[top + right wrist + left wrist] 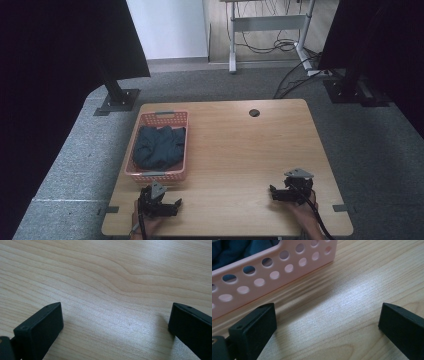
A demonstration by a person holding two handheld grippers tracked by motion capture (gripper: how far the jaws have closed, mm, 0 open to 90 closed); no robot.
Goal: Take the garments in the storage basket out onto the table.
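Note:
A pink perforated basket (158,175) stands on the left part of the wooden table (240,150) and holds a crumpled dark blue cloth (159,145). My left gripper (165,206) rests near the front edge, just below the basket, jaws wide apart with nothing between them. In the left gripper view the basket's wall (274,272) runs across the upper left, and the dark cloth (229,250) lies behind it. My right gripper (281,192) sits at the front right, open over bare wood (112,290). A hand holds each gripper from below.
A round cable hole (254,113) is set in the table's far edge. Black stands (117,97) flank the table on grey carpet. A desk frame with loose cables (280,45) stands farther back.

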